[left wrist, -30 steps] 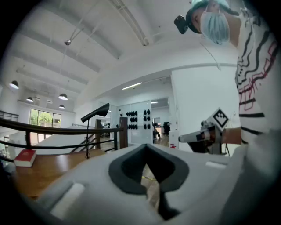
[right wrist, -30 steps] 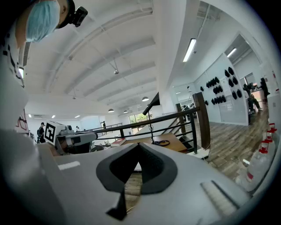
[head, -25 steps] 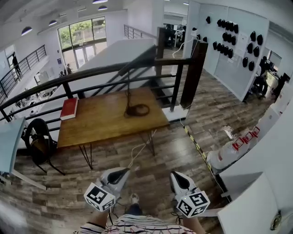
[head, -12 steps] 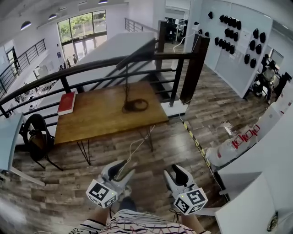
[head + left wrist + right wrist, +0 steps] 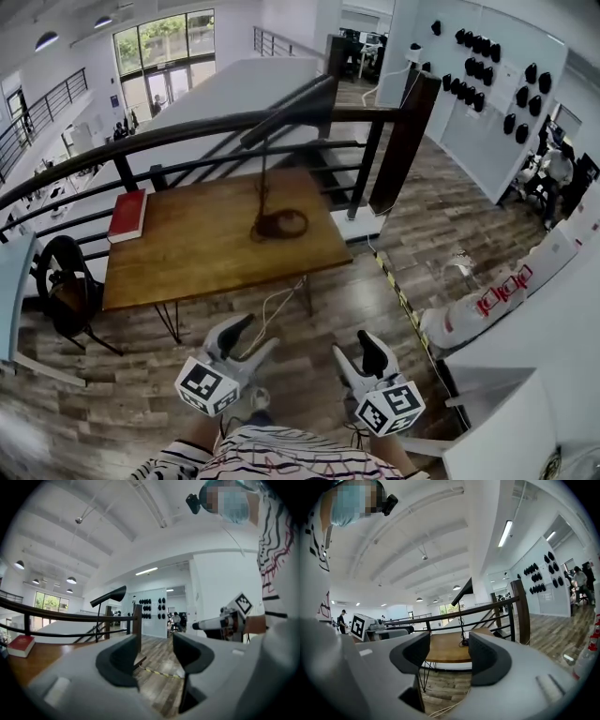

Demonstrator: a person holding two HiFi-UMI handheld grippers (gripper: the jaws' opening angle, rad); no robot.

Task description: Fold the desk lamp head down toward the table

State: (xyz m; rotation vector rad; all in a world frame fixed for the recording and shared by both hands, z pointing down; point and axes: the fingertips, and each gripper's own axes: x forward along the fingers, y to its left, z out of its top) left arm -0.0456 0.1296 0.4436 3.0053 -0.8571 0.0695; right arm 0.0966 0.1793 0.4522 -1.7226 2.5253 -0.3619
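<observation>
Change: since a second earlier I saw the left tongs (image 5: pixel 251 336) and right tongs (image 5: pixel 356 353) carried closer to the tabletop (image 5: pixel 187 258), and their jaws had just been opening.
Left tongs: released, jaws wide, nothing between them, over the floor short of the tabletop.
Right tongs: released and empty too, beside the left pair.
Desk lamp (image 5: pixel 279 225): stood near the tabletop's far edge by the railing (image 5: pixel 178 139), its base on the wood and its head (image 5: pixel 289 114) raised high, well apart from both tongs.
Red book (image 5: pixel 127 215): lay at the far left corner.
</observation>
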